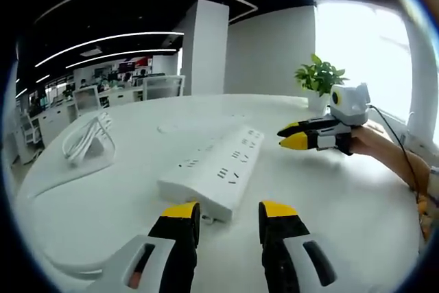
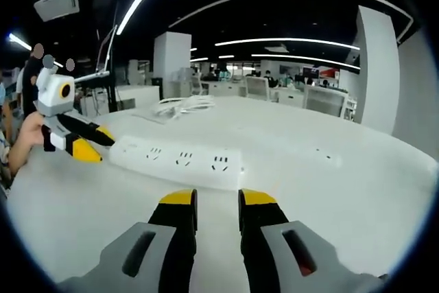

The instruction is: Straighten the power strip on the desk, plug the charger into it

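A long white power strip [image 1: 214,168] lies slantwise on the white desk [image 1: 329,197], its near end just ahead of my left gripper [image 1: 228,214], which is open and holds nothing. From that end the strip's white cord [image 1: 65,265] curves off to the left. Beyond the strip's far right side hovers my right gripper [image 1: 292,136], held by a hand. In the right gripper view the strip [image 2: 182,159] lies crosswise ahead of my right gripper [image 2: 217,204], open with a narrow gap and nothing in it. My left gripper [image 2: 97,145] is at the strip's left end. A white charger with coiled cable [image 1: 86,138] rests far left, and shows again as the coil [image 2: 182,106] behind the strip.
A potted green plant [image 1: 319,77] stands at the desk's far right near a bright window. A round outline [image 1: 182,127] marks the desk top beyond the strip. Office desks and chairs [image 2: 274,90] fill the background, and a person [image 2: 31,73] stands at the left.
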`<state>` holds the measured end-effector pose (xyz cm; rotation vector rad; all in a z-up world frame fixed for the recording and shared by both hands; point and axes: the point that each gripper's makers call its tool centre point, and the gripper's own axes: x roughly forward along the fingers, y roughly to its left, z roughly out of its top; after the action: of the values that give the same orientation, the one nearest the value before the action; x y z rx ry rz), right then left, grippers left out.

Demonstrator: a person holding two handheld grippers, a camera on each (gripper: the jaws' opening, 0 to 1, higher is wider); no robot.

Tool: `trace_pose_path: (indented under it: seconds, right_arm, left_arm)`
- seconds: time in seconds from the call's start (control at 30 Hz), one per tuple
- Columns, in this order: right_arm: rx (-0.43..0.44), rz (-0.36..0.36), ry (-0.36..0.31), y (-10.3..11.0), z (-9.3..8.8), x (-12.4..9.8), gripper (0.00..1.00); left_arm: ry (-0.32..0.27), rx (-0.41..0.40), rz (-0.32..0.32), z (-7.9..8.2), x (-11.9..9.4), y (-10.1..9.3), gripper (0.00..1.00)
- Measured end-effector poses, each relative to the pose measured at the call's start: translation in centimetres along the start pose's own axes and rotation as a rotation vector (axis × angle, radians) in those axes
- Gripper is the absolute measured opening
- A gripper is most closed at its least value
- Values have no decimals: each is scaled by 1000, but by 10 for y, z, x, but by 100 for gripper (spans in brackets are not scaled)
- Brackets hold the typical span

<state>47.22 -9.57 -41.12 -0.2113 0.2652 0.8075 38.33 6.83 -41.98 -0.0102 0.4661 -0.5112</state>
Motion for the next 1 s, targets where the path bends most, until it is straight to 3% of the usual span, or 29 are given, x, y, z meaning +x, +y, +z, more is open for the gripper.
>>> trace_pose_path:
  seconds: [0.63,1.0]
  right_arm:
    - [24,9,-22,-7,0,16,22]
    - [37,43,-32,0,0,26,22]
  left_arm:
    - [-8,-7,-11,-3,5,3,32]
    - [-19,-18,-21,-4,6,2,32]
